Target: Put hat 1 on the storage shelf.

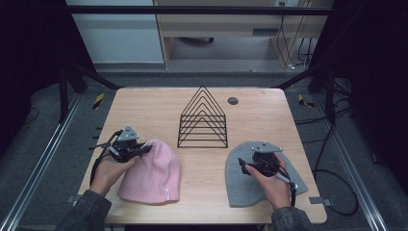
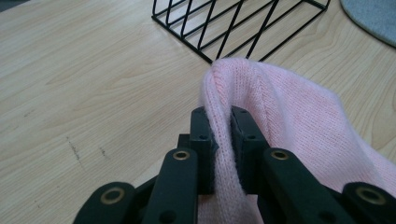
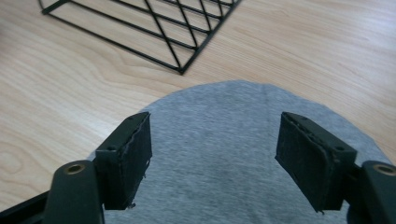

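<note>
A: Where are the two hats?
B: The pink knitted beanie (image 1: 153, 173) lies near-left on the pale wooden table (image 1: 144, 110); the flat grey jersey beanie (image 1: 240, 180) lies near-right, well apart from it.
A: And the grippers?
B: The left gripper (image 2: 221, 128) has its jaws pinched tight on a fold of the pink hat's top edge. The right gripper (image 3: 212, 154) hangs over the grey hat, jaws wide, gripping nothing.
A: Anything between?
B: A black wire triangular rack (image 1: 203, 120) stands just beyond both, mid-table. A small dark disc (image 1: 233, 100) sits farther back.
</note>
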A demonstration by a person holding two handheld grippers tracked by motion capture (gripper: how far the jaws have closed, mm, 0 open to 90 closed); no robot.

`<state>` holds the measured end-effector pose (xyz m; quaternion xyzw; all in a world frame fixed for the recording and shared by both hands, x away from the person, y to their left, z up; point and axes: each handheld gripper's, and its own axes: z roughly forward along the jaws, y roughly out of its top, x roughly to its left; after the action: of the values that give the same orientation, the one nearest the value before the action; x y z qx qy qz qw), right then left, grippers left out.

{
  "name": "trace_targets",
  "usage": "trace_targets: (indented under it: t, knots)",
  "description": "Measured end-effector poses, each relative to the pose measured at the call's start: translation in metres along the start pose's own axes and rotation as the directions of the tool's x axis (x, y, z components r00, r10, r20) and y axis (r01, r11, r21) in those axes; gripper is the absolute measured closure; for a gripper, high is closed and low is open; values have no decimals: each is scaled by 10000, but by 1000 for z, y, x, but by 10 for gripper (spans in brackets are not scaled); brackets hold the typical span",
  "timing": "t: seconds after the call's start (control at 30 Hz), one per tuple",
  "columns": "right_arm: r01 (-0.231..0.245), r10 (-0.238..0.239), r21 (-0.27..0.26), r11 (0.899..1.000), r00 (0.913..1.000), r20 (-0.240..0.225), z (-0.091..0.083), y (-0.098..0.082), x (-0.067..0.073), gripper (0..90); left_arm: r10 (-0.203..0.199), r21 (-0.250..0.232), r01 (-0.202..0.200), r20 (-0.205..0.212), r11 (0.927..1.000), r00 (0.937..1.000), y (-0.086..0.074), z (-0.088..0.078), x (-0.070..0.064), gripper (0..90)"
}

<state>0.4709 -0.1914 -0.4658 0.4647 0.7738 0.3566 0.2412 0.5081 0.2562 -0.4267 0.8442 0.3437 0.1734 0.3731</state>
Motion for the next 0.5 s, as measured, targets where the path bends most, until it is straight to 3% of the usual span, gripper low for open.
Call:
trace_targets:
  t: [0.13, 0.23, 0.4, 0.43, 0.5]
  knots:
    - [227, -227, -22, 9997, 9996, -187, 0, 3, 6, 311, 54, -229, -54, -20, 9997, 10000, 6, -4, -3, 802]
    - [698, -699, -21, 9976, 9964, -484, 1, 13, 20, 334, 198, -271, -198, -4, 9994, 9998, 9, -6, -7, 802]
    - [1481, -1476, -18, 9890, 9844, -959, 3, 25, 46, 327, 388, -350, -387, 1, 9986, 9992, 17, -10, -12, 803]
    - [1481, -1476, -18, 9890, 9844, -959, 3, 25, 46, 327, 388, -350, -387, 1, 9986, 9992, 17, -10, -12, 803]
    - [1780, -1762, 17, 9840, 9749, -1361, 7, 30, 62, 302, 558, -329, -559, -25, 9979, 9984, 20, -12, -16, 803]
